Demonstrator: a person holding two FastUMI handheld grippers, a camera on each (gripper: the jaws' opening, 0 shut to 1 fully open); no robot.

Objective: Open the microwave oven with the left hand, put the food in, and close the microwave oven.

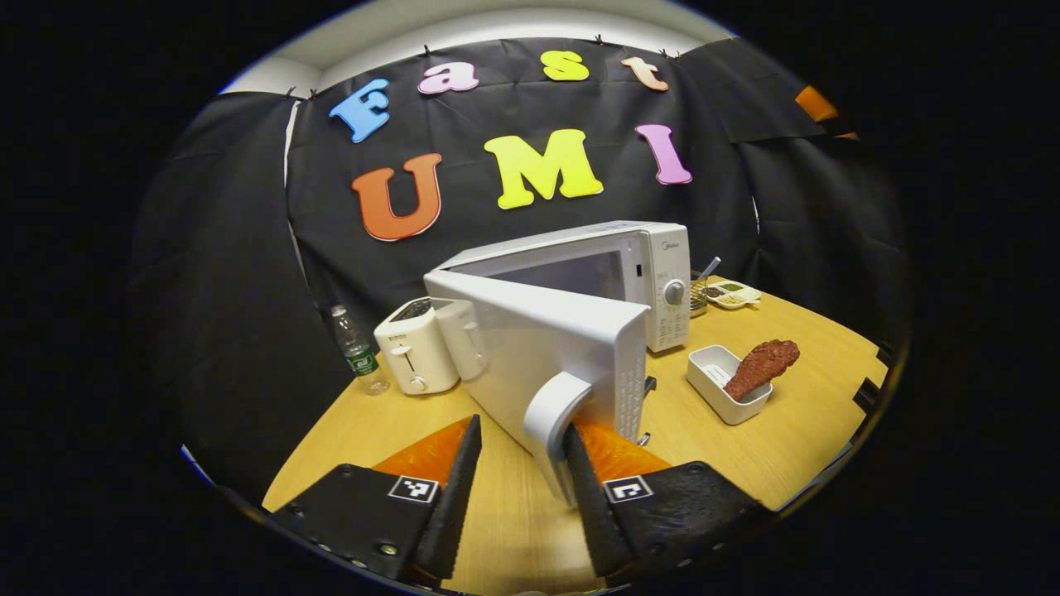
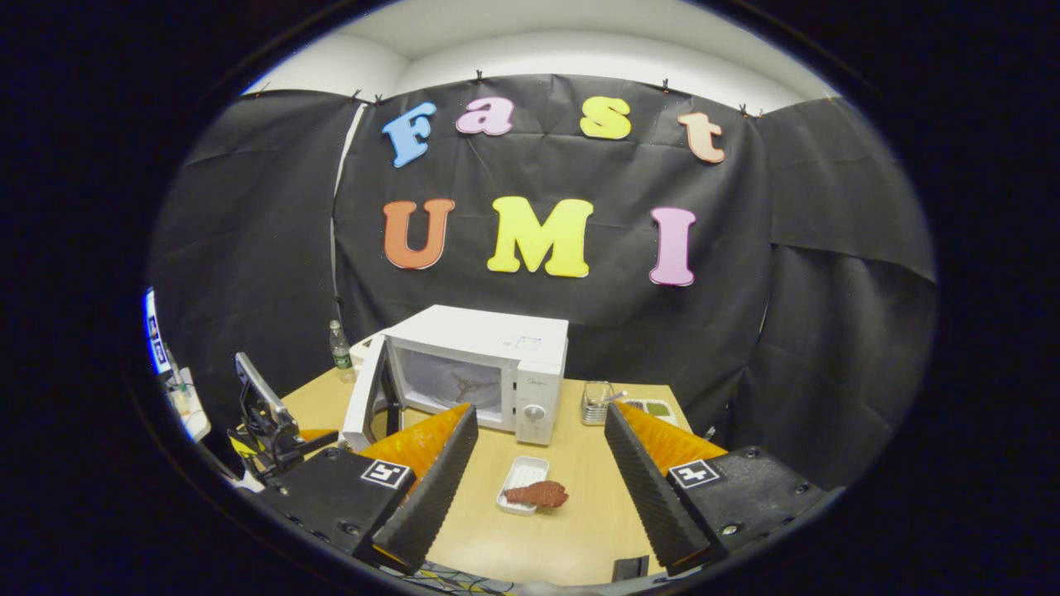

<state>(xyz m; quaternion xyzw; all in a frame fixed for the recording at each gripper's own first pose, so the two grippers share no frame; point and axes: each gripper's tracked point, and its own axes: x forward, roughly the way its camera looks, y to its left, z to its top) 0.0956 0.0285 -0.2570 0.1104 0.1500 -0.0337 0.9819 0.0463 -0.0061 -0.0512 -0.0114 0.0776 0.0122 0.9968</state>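
Curved white door handle (image 1: 553,414), microwave oven (image 2: 472,372) door ajar

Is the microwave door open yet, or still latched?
Open. The door stands swung out from the microwave, cavity exposed; the left gripper sits at its handle.

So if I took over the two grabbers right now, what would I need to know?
Left gripper: open, one finger behind the door handle, not clamped.
Right gripper: open, hovering above the table, holding nothing.
Microwave: door swung partly open.
Food: brown piece resting on a small white tray on the table, in front of the microwave.
Done: door opened.
Left: put the food inside, then close the door.
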